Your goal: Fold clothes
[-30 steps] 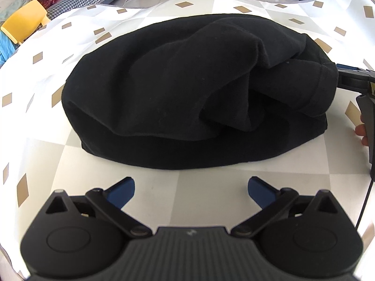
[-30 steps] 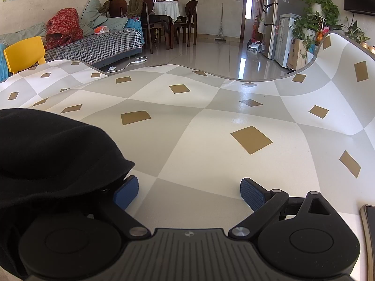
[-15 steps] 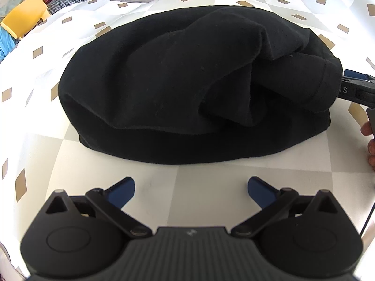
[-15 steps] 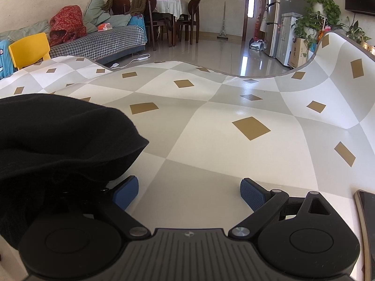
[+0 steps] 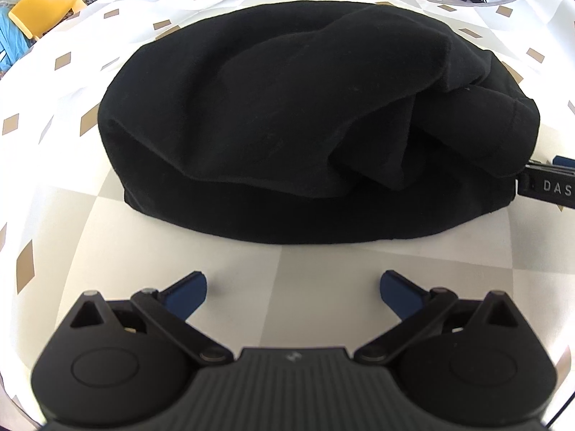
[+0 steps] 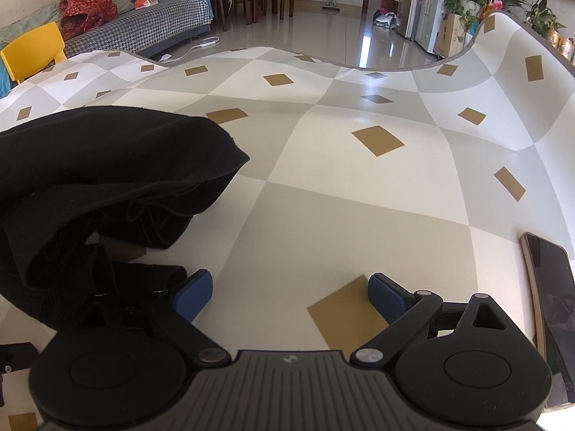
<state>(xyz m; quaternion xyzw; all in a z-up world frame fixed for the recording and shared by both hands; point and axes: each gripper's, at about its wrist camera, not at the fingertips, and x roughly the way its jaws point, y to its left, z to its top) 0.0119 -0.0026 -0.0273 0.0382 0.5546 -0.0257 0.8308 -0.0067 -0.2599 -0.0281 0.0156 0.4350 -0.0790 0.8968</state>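
A black garment (image 5: 287, 115) lies folded in a thick bundle on the checkered table cover (image 5: 305, 262), filling the middle of the left wrist view. My left gripper (image 5: 293, 289) is open and empty, just short of the bundle's near edge. My right gripper (image 6: 289, 294) is open and empty on the bundle's right side; the garment's loose end (image 6: 107, 179) drapes over its left finger. The right gripper's body (image 5: 550, 186) shows at the right edge of the left wrist view, touching the sleeve end.
A dark phone (image 6: 550, 287) lies on the table at the right gripper's right. A yellow chair (image 6: 32, 50) and a sofa (image 6: 143, 32) stand beyond the table's far edge. A room with a shiny floor (image 6: 359, 39) lies behind.
The left gripper has shifted left, so the bundle sits more to the right of its view. The right gripper has drawn back and tilted down; the garment's end sits further off.
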